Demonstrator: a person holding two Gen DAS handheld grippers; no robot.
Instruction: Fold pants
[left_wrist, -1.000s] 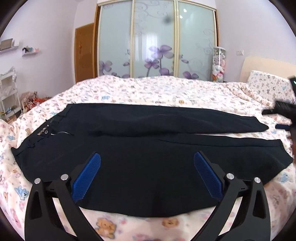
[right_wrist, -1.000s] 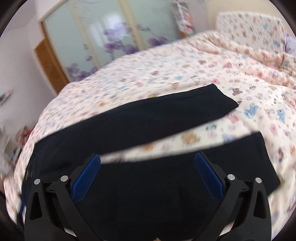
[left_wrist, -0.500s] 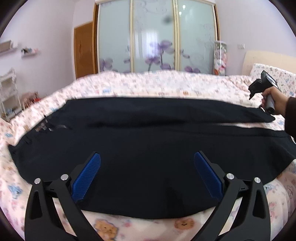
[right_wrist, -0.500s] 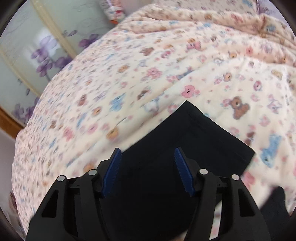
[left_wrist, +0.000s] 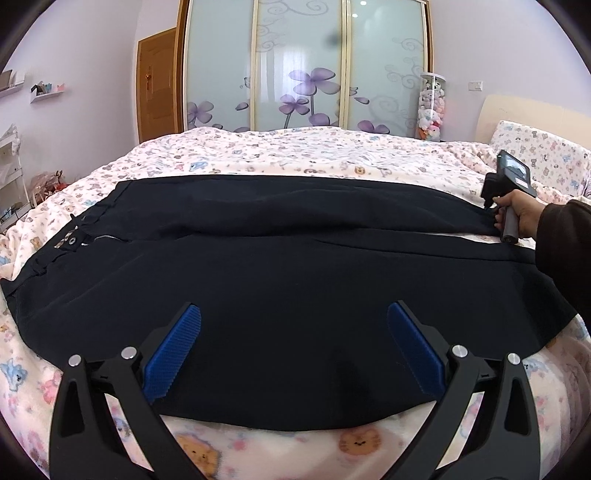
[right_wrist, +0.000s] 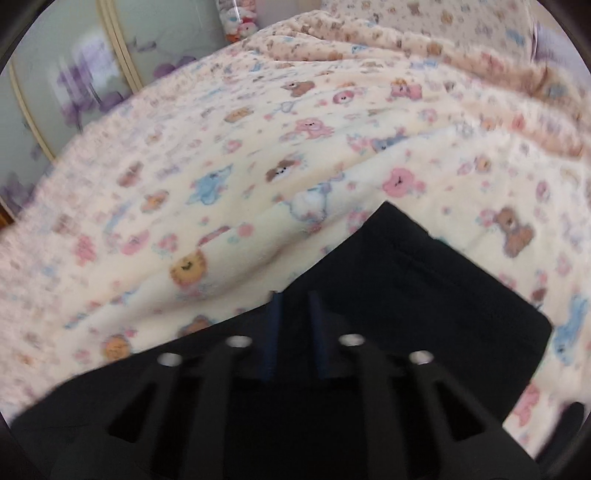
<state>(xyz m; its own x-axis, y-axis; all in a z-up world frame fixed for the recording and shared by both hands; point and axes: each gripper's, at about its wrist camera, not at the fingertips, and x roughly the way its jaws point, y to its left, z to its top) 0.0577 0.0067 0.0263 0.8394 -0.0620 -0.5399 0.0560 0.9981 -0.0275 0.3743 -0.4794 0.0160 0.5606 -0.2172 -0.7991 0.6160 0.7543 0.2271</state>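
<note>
Now the left gripper (left_wrist: 293, 343) jaws gape above the pants (left_wrist: 295, 266); right gripper (right_wrist: 293, 299) jaws pinch a leg hem.

I can read no text, label, brand or number from either wrist camera. The small screen (left_wrist: 516, 170) atop the right gripper, at three o'clock in my left view, is too tiny to make out.

- Dark navy pants (left_wrist: 295, 280) are spread flat across the bed, waistband at left, hems at right.
- The far leg's hem (right_wrist: 417, 266) is pinched at its corner.
</note>
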